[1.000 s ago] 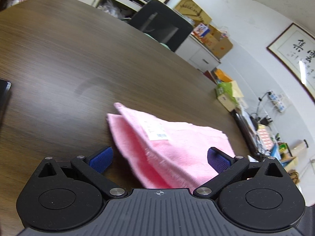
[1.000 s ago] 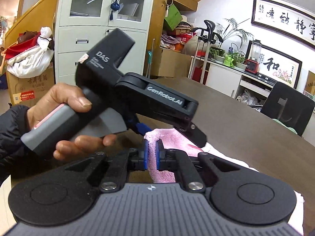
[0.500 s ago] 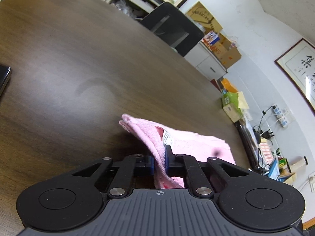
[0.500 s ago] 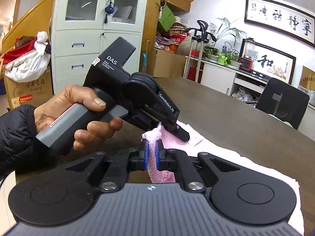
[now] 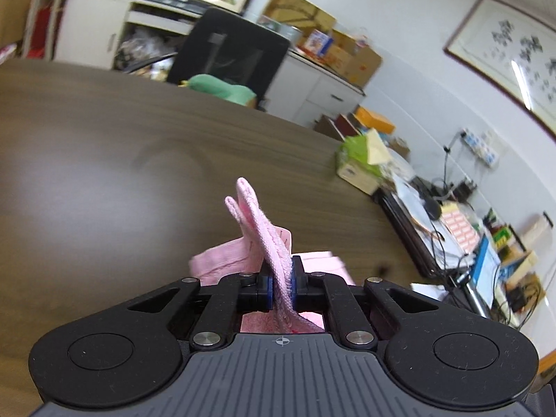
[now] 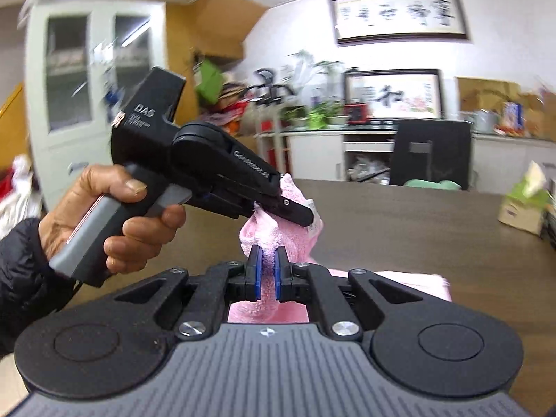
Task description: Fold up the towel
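Both grippers, left gripper (image 5: 280, 284) & right gripper (image 6: 267, 267), are pinched tight on raised edges of the pink towel (image 5: 257, 229) w/ the rest lying on the brown table (image 5: 104, 180), so fold looks mid-way: edges lifted, not yet laid over.

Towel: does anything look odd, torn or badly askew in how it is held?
Nothing stands out. The pink towel is pinched in the left gripper and the right gripper, lifted at that edge; the rest lies on the table. No damage shows.
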{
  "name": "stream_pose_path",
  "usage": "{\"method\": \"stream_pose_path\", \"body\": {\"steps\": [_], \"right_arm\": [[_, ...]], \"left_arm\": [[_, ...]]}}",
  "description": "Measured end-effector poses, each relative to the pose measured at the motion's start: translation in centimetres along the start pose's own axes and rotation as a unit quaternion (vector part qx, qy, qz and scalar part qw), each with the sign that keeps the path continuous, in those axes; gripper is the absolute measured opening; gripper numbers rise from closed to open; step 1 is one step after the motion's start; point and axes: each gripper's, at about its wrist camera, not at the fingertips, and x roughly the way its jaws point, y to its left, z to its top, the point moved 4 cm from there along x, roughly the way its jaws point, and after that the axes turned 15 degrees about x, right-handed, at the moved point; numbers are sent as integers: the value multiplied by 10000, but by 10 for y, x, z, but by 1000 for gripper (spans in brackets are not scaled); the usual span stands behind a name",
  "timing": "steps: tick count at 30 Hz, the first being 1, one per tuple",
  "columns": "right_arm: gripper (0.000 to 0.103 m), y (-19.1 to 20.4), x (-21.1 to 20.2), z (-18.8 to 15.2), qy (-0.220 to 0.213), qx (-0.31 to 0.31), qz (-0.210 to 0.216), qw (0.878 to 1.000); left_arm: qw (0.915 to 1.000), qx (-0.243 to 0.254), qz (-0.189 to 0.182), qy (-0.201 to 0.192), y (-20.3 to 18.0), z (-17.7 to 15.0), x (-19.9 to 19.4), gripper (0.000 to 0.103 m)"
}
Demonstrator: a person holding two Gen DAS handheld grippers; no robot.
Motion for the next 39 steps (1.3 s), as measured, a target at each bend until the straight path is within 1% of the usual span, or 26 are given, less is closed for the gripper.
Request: {"method": "stream_pose_path", "body": {"steps": [1, 2, 7, 10, 11, 14, 16, 18, 22, 24, 26, 27, 28, 29, 30, 32, 33, 34, 35, 36, 37, 39], "right_arm": [[7, -10, -4, 2, -24, 114, -52, 9999], [7, -23, -8, 3, -25, 268, -107, 9996], [7, -73, -12, -1, 110, 783, -518, 9955], [7, -98, -13, -8, 178, 1124, -548, 9920], [7, -105, -14, -9, 173, 1227, -539, 9908], [7, -131, -20, -14, 136, 1653, -397, 9853], [7, -138, -26, -17, 87, 1762, -249, 9840], [7, -143, -29, -15, 16, 1765, -117, 9842], [7, -143, -38, -8, -214, 1729, 124, 9846], [7, -149, -39, -5, -284, 1807, 105, 9831], [8, -158, -37, -4, -284, 1967, -18, 9801], [8, -164, -35, -4, -271, 2060, -96, 9781], [8, -171, -31, -6, -208, 2195, -239, 9751], [8, -177, -27, -8, -151, 2294, -387, 9725], [8, -180, -25, -11, -93, 2340, -490, 9710], [8, -190, -16, -18, 94, 2414, -863, 9665], [8, -192, -14, -21, 152, 2400, -991, 9656], [8, -195, -11, -24, 244, 2378, -1147, 9642], [8, -196, -9, -26, 289, 2380, -1169, 9638], [9, -195, -9, -27, 303, 2372, -1144, 9642], [12, -195, -9, -27, 318, 2338, -1119, 9653], [15, -196, -10, -27, 346, 2313, -1147, 9655]], "left_arm": [[9999, 114, -20, 103, -13, 6, 13, 9], [9998, 136, -24, 129, -15, 4, 13, 9], [9978, 398, 62, 524, -48, 13, 62, 9], [9966, 480, 42, 675, -60, 11, 83, 9], [9964, 494, 27, 688, -61, 10, 84, 9], [9964, 537, -110, 653, -66, 6, 85, 10], [9972, 424, -251, 564, -65, 5, 77, 10], [9980, 384, -288, 420, -67, 8, 66, 10], [9979, 582, -257, 102, -81, 21, 47, 14], [9970, 749, -193, 3, -90, 31, 48, 17], [9953, 965, -77, 6, -101, 39, 63, 22], [9944, 1055, -21, 65, -104, 41, 73, 28], [9933, 1144, 39, 128, -108, 42, 83, 29], [9922, 1210, 198, 246, -111, 41, 99, 30], [9911, 1259, 244, 348, -112, 39, 111, 31], [9908, 1253, 330, 384, -112, 38, 125, 32], [9918, 1177, 400, 311, -111, 38, 126, 32], [9924, 1144, 395, 246, -109, 39, 125, 33], [9934, 1088, 335, 133, -104, 39, 119, 34], [9939, 1043, 350, 116, -101, 38, 115, 38], [9943, 1000, 368, 102, -97, 37, 110, 42], [9935, 987, 538, 190, -89, 27, 99, 45]]}}
